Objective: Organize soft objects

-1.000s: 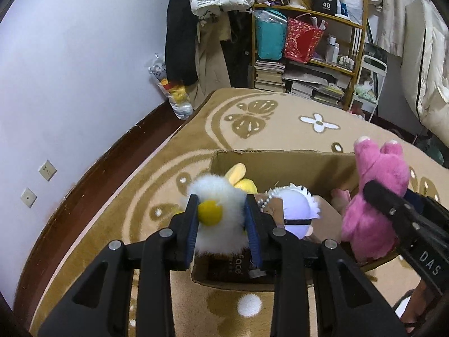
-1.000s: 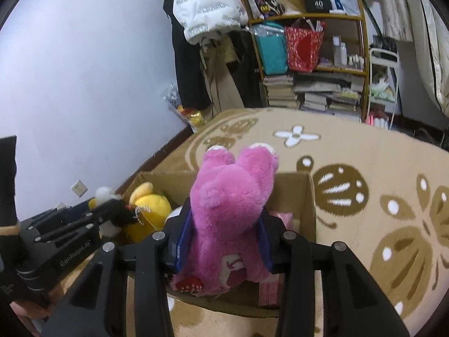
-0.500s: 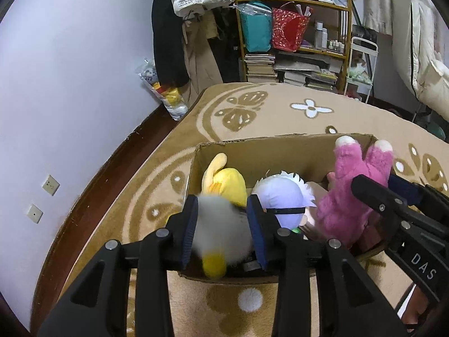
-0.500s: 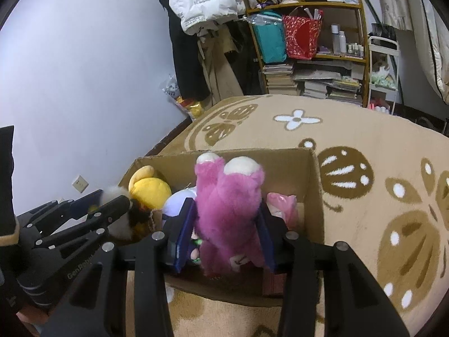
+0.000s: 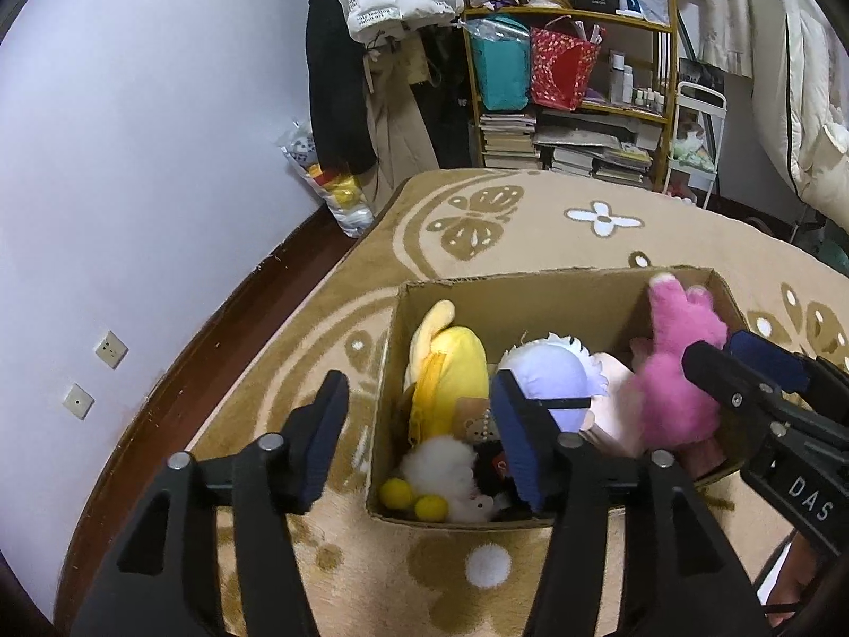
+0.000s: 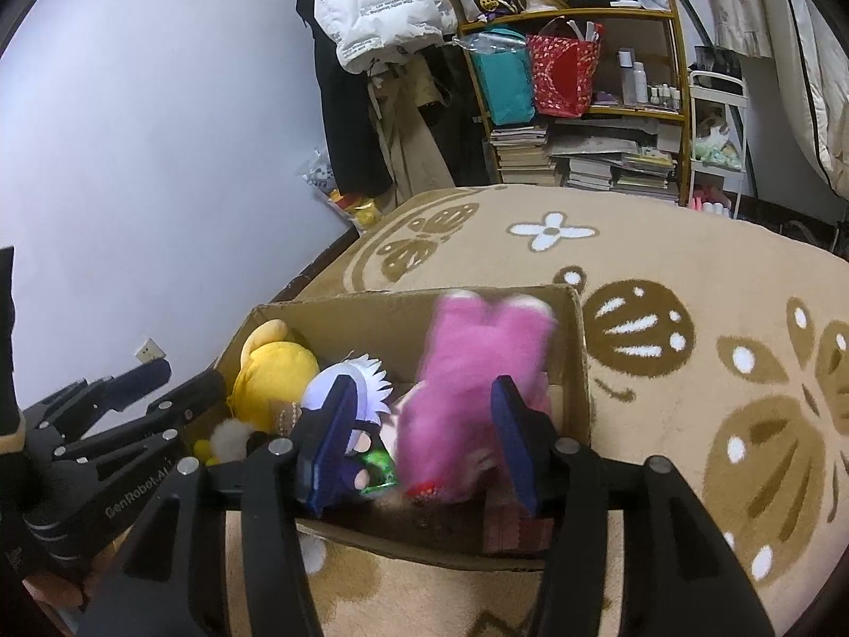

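My landmark is the cardboard box (image 5: pixel 530 297) on the patterned rug (image 5: pixel 530 223); everything of the task sits in it or over it.

My left gripper (image 5: pixel 424 435) hangs over the box's near left corner. Its jaws have just been opening and now stand spread, with nothing pinched between them. The white fluffy toy (image 5: pixel 440 464) with its yellow feet lies below that gap, inside the box at the near left corner, clear of both pads.

My right gripper (image 6: pixel 424 446) hangs over the near right part of the box. Its jaws have also just been opening. The pink plush (image 6: pixel 472 382) is between them, blurred, down inside the box against the right wall; I see a gap between it and each pad, so the jaws are spread and not pinching it.

Also inside the box: a yellow plush (image 5: pixel 451 371) stands against the left wall, behind the white toy, and a doll with a pale lilac head (image 5: pixel 546 377) lies in the middle, between the yellow plush and the pink one. In the right wrist view the doll's head (image 6: pixel 345 387) shows just beyond my right gripper's left pad.

Beyond the far side of the box, across the rug, a cluttered shelf (image 5: pixel 573 79) stands against the wall.
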The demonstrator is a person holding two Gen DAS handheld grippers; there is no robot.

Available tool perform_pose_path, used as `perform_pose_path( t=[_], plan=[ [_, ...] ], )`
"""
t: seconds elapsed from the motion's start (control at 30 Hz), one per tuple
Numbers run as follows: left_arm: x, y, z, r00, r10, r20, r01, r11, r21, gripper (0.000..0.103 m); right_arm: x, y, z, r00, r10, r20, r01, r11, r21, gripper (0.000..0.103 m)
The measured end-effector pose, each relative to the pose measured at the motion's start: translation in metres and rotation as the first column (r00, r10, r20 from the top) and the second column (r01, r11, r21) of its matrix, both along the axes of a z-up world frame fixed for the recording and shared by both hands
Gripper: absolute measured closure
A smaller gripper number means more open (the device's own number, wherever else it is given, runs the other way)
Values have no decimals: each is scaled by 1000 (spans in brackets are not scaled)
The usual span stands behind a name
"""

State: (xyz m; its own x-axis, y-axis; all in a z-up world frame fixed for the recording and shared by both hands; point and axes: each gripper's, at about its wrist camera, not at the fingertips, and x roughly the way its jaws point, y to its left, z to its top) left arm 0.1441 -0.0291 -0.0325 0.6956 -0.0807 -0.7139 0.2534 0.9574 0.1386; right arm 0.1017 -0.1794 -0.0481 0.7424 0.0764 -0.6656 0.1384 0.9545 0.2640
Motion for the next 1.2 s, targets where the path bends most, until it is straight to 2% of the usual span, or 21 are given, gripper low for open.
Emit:
perform_pose_path(
  t=[0.2,0.3,0.43,0.5,0.57,0.67,0.7,0.77,0.8,0.9,1.03,1.2],
  plan=[
    [-3,5,6,1000,12,15,-12,1000,8,45,-3,6,0,1000,21,-3,-21,1000,-21,44],
    [-8,10,7,1000,23,18,-23,1000,7,34,-6,8,0,1000,21,-5,-21,1000,-22,37],
    [-12,17,11,1000,21,5,-21,1000,-8,32,-11,9,3,1000,14,0,-14,1000,-24,22],
    [-15,20,15,1000,28,11,-28,999,-15,30,-15,11,8,1000,13,10,-13,999,-31,19],
    [-19,25,21,999,36,23,-35,999,-25,21,-19,12,13,1000,12,19,-11,999,-38,11],
    [-23,32,31,999,38,24,-37,998,-41,18,-27,12,22,999,1,38,1,999,-51,0],
    [-24,34,35,999,44,32,-42,998,-43,17,-29,12,26,999,2,44,0,999,-52,0],
    [-30,39,43,997,54,55,-51,998,-47,4,-33,11,32,999,-2,52,5,998,-57,0],
    [-34,41,47,996,56,73,-52,998,-47,2,-35,11,35,998,-4,55,8,998,-58,0],
    [-45,42,60,991,37,125,-34,999,-28,1,-42,11,45,998,-14,68,17,998,-57,0],
    [-55,42,71,989,26,147,-25,1000,-8,0,-52,12,56,997,-12,80,17,998,-65,0],
    [-65,52,85,990,34,137,-24,997,-75,1,-64,16,68,996,13,87,-5,996,-90,0]
  ],
)
